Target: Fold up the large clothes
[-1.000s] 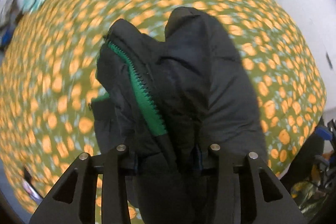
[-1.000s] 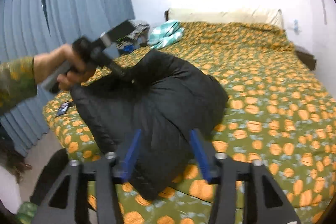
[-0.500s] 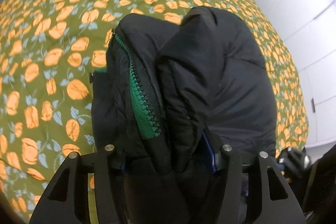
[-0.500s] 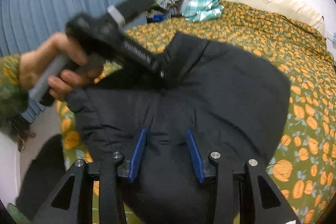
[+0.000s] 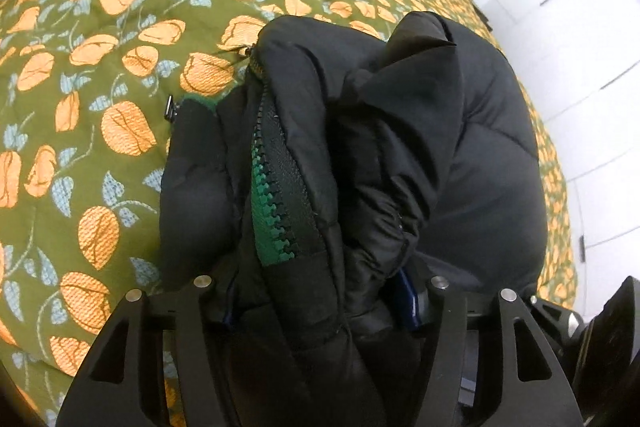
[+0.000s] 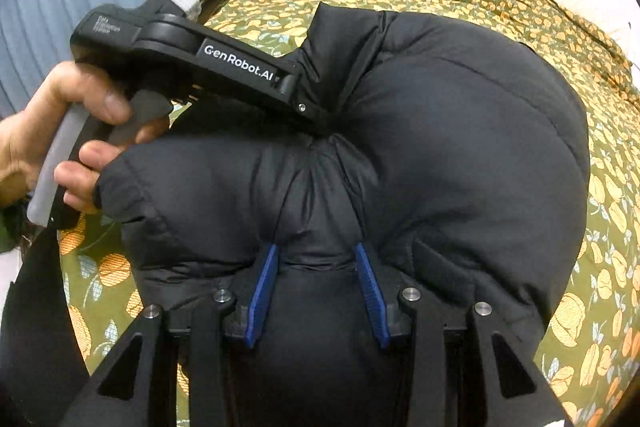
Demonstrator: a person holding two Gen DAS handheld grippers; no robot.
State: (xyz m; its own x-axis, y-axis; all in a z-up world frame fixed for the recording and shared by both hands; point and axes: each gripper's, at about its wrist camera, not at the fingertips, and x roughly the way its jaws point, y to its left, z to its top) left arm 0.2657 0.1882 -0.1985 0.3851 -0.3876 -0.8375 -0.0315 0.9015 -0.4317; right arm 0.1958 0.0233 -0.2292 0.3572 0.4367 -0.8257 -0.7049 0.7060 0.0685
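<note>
1. The jacket (image 6: 440,147) lies bunched on the bed (image 6: 520,7), near its edge.
2. Left tongs (image 5: 320,307): the jaws have just been opening, with jacket folds and the green zipper (image 5: 276,219) bunched between them; whether the pads press, I cannot tell.
3. Right tongs (image 6: 316,291): partly closed, blue pads (image 6: 262,291) pinching a jacket fold.
4. A hand (image 6: 60,143) holds the left tongs' handle.

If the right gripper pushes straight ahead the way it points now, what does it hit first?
The black jacket. The right gripper is already clamped on a fold of it, and the puffy bulk fills the line ahead. The bedspread comes only beyond that.
</note>
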